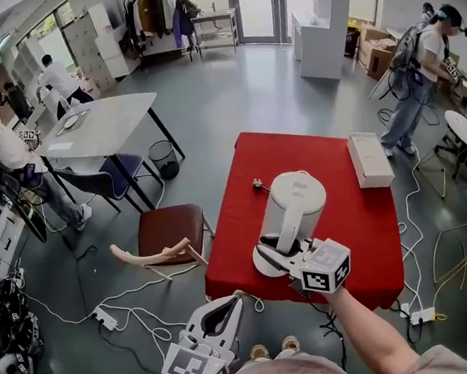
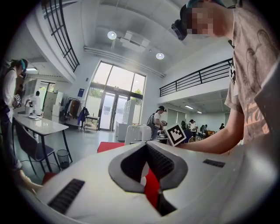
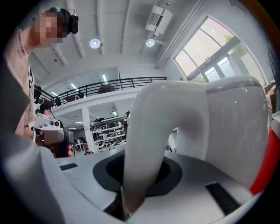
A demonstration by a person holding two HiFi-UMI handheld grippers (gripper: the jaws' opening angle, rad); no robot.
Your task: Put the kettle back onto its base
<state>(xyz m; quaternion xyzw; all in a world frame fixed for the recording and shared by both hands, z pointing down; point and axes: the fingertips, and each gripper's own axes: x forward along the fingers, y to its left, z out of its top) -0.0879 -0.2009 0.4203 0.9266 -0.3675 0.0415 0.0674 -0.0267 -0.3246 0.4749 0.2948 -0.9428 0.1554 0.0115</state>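
Observation:
A white kettle [image 1: 297, 204] is upright near the front of the red table [image 1: 350, 219], over its white round base [image 1: 262, 264]; whether it rests on the base I cannot tell. My right gripper [image 1: 281, 248] is shut on the kettle's handle [image 1: 290, 232]. In the right gripper view the curved handle [image 3: 148, 144] runs down between the jaws of the right gripper [image 3: 135, 192], with the kettle body [image 3: 236, 127] behind. My left gripper [image 1: 234, 301] hangs below the table's front left corner, shut with nothing in it. In the left gripper view the left gripper [image 2: 146, 146] points toward the kettle [image 2: 138, 133].
A white box [image 1: 370, 159] lies at the table's far right and a small plug with a cord [image 1: 258, 186] behind the kettle. A brown chair [image 1: 170, 229] stands left of the table. Cables and a power strip [image 1: 106, 318] lie on the floor. Several people work around the room.

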